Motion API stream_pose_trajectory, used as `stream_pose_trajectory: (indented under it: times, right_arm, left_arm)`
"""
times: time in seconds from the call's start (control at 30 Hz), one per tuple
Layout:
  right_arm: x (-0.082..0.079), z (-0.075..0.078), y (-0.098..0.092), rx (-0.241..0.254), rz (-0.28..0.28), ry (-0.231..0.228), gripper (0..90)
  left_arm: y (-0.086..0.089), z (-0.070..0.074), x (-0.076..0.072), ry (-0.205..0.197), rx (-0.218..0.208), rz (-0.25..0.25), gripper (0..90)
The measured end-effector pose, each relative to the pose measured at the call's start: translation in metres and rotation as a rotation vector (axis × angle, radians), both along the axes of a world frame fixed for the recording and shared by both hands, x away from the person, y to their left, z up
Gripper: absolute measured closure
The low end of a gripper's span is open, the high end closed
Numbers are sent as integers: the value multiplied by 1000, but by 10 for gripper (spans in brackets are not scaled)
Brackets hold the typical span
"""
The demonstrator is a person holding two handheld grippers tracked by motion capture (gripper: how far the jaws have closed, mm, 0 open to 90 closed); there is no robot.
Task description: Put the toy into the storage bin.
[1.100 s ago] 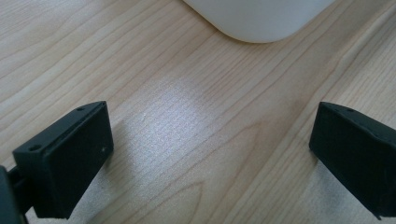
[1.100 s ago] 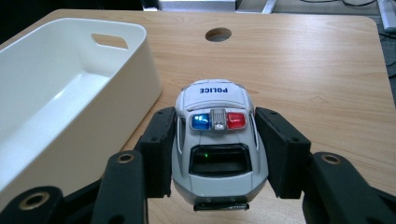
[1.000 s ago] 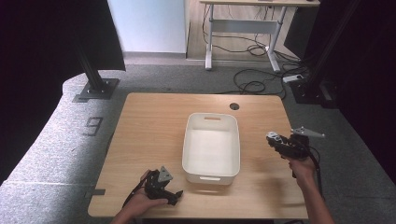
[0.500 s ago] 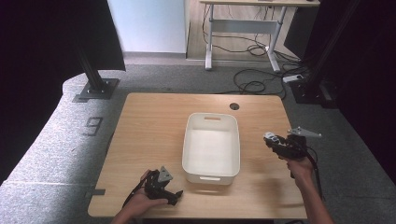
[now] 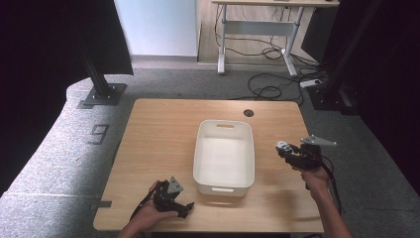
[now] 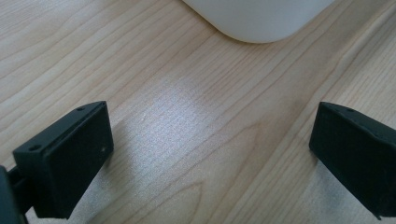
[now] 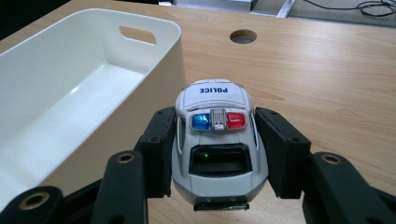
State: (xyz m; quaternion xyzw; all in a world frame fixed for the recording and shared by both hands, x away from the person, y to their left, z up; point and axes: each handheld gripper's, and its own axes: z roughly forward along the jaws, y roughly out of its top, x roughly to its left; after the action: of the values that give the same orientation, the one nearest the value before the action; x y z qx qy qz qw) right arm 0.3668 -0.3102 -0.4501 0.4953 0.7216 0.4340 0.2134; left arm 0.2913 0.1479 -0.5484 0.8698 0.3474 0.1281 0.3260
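1. I have the right gripper (image 7: 215,158) clamped on a toy police car (image 7: 217,140): its two black jaws press flat against the car's sides. The car is glossy moulded plastic, white and grey, rounded at the roof, with a blue and a red light on top and POLICE printed on the hood.
2. In the high view I see the right gripper (image 5: 289,151) hanging over the table's right edge region, just beside the right wall of the white bin (image 5: 224,184), with the car at its tip pointing toward the bin.
3. The bin (image 7: 154,28) is smooth white plastic, rectangular with rounded corners and a slot handle in each short wall. It sits at the table's middle, and its inside is bare.
4. The table (image 5: 158,124) is pale wood with visible grain; a round hole (image 5: 248,113) lies near its far edge.
5. My left gripper (image 5: 171,198) rests near the table's near edge, left of the bin's near left corner. In the left gripper view its matte black jaws stand wide apart with only wood grain between them, and the bin's rounded corner (image 6: 257,18) lies ahead.
6. Between car and bin stands only the bin's right wall.
7. Against a second ago, the right gripper has edged slightly closer to the bin; the left one has kept its place.
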Motion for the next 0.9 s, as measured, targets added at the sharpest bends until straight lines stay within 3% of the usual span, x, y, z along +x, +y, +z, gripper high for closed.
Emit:
stream_pose_trajectory:
  times: [0.4, 0.9]
  right_arm:
    - [-4, 0, 20, -26, 57, 1, 501]
    - [-4, -4, 27, -56, 76, 14, 500]
  left_arm:
    - [0, 0, 0, -1, 1, 0, 0]
    - [0, 0, 0, -2, 0, 0, 0]
